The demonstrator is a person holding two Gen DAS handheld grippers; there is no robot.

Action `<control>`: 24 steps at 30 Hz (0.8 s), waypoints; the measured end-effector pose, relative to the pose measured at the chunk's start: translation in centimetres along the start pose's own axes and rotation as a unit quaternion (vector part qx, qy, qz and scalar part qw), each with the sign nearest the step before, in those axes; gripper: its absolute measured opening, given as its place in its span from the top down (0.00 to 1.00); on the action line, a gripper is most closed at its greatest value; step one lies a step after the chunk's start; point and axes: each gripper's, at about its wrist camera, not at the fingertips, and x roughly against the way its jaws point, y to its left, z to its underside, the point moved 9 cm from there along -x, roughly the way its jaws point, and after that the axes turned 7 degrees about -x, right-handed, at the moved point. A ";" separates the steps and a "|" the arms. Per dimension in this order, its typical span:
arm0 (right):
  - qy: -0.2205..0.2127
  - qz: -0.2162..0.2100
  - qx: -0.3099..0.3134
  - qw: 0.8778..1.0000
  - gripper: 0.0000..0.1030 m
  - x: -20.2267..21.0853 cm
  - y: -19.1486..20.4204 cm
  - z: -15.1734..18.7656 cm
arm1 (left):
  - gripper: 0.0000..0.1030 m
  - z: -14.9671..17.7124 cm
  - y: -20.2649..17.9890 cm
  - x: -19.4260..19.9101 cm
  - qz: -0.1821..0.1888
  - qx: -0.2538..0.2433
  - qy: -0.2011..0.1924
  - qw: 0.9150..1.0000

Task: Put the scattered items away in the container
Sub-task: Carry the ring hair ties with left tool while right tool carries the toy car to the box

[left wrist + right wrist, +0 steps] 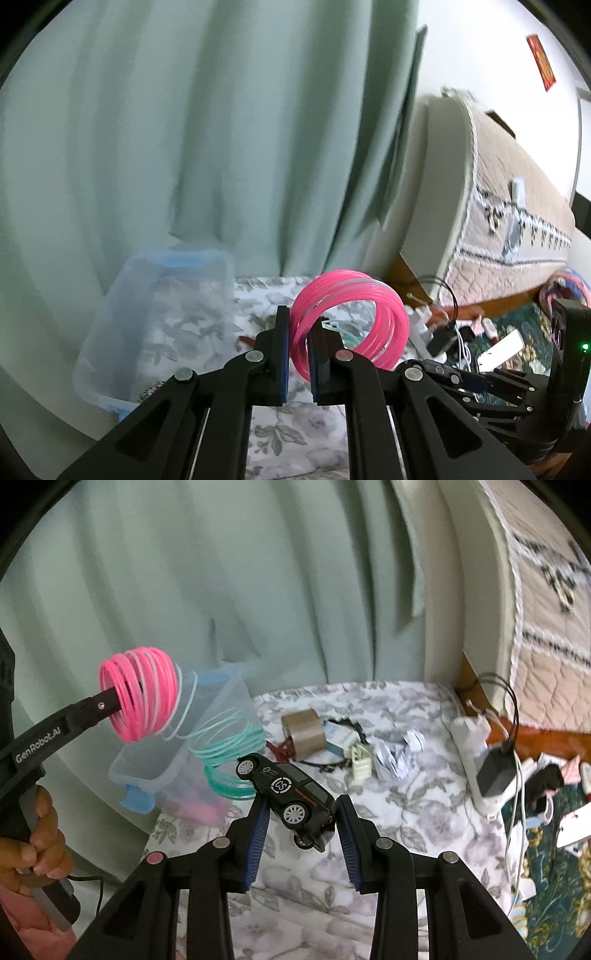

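Observation:
My left gripper (299, 332) is shut on a pink spring coil (351, 317) and holds it in the air. In the right wrist view the coil (140, 694) stretches down into a teal part (229, 753) by the clear plastic container (207, 716). The container (155, 314) stands at the left on the flowered cloth. My right gripper (301, 805) is shut on a black toy car (291, 794), tilted nose up, above the cloth. A tape roll (303, 731), crumpled paper (399, 753) and a beige clip (360, 764) lie on the cloth.
A green curtain (221, 129) hangs behind the container. A white power strip with a black adapter (491, 771) lies at the cloth's right edge. A quilted bed (517, 192) stands to the right. Clutter covers the green carpet (554, 849).

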 end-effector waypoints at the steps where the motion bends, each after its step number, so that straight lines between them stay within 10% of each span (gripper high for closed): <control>1: -0.001 -0.001 0.004 1.000 0.61 0.1 0.5 -0.2 | 0.92 -0.1 0.5 0.4 -0.003 0.005 -0.005 1.000; 24: 0.021 -0.021 0.124 0.992 0.62 -3.4 12.1 -1.2 | 0.92 2.6 14.5 4.1 -0.061 0.135 -0.038 0.988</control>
